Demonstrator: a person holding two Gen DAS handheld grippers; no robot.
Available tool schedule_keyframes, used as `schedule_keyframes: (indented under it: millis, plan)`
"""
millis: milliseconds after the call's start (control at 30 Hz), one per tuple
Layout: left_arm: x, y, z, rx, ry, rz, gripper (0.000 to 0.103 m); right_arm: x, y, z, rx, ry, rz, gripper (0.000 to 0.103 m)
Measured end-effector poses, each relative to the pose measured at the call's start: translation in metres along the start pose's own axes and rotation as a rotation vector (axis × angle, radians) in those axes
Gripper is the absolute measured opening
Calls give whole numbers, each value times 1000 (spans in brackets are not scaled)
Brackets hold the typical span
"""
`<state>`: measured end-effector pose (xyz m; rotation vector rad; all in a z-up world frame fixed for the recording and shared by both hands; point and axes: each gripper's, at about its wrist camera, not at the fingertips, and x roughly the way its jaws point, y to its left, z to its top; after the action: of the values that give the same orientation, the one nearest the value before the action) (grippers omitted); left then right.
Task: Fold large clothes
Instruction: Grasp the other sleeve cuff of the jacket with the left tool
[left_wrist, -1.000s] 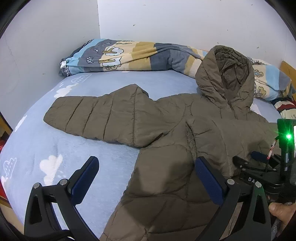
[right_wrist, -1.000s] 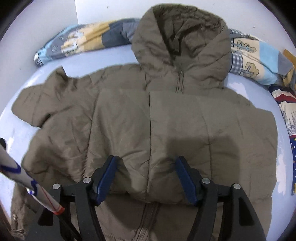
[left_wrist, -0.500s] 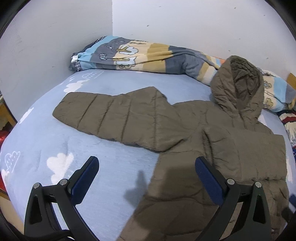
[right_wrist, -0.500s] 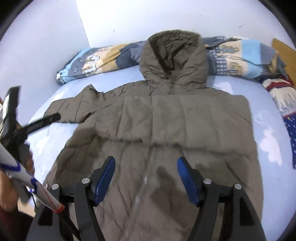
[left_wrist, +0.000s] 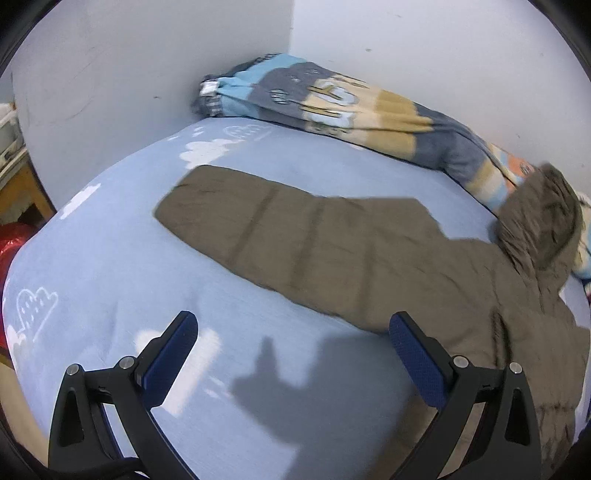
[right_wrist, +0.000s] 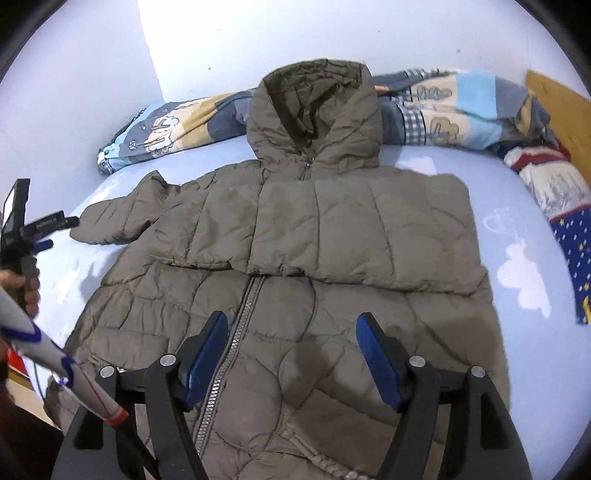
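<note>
Here, a brown puffer jacket (right_wrist: 332, 280) lies face up on the bed (right_wrist: 517, 236), whose light-blue sheet carries white cloud prints. The jacket is the landmark for everything else. Its hood (right_wrist: 317, 118) points toward the wall and rests against a rolled patterned quilt (right_wrist: 461, 110) that runs along the wall beyond the jacket. One sleeve has been folded across the jacket's chest, forming a flat band (right_wrist: 362, 236) above the zipper (right_wrist: 236, 325). The other sleeve (left_wrist: 295, 236) stretches out flat on the sheet, away from the jacket's body, its cuff toward the room's corner.

The right gripper (right_wrist: 291, 362) hangs over the lower front of the jacket, its blue pads wide apart with only air between them; the zipper runs just beside one pad. The left gripper (left_wrist: 291, 358) hovers over bare sheet just short of the outstretched sleeve, its jaws likewise spread and holding nothing; one pad sits close to the jacket's underarm. Its shadow falls on the sheet. In the right wrist view, a hand (right_wrist: 26, 288) grips the left gripper's handle off to the jacket's outstretched-sleeve side.
</note>
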<state>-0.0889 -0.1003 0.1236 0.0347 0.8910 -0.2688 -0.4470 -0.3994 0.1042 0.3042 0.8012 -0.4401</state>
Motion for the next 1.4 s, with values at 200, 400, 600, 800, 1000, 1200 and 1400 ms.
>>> schedule_keyframes:
  millis: [200, 400, 600, 800, 1000, 1200, 1400]
  plan:
    - [13, 76, 24, -164, -10, -68, 103, -1, 8, 0, -10, 3, 45, 76]
    - [48, 153, 52, -389, 33, -182, 91, 1, 17, -1, -40, 2, 57, 76]
    - [94, 197, 64, -542, 80, -248, 68, 9, 19, -1, -42, 17, 61, 76]
    - [138, 207, 67, -615, 120, -324, 59, 21, 16, 2, -2, 41, 86, 76]
    - [168, 205, 67, -631, 114, -295, 59, 28, 16, 1, 6, 54, 79, 76]
    - [160, 192, 77, -566, 41, -266, 17, 29, 14, 2, 13, 53, 73, 76]
    - [108, 154, 102, -434, -44, -285, 16, 20, 0, 7, 73, 20, 76, 76]
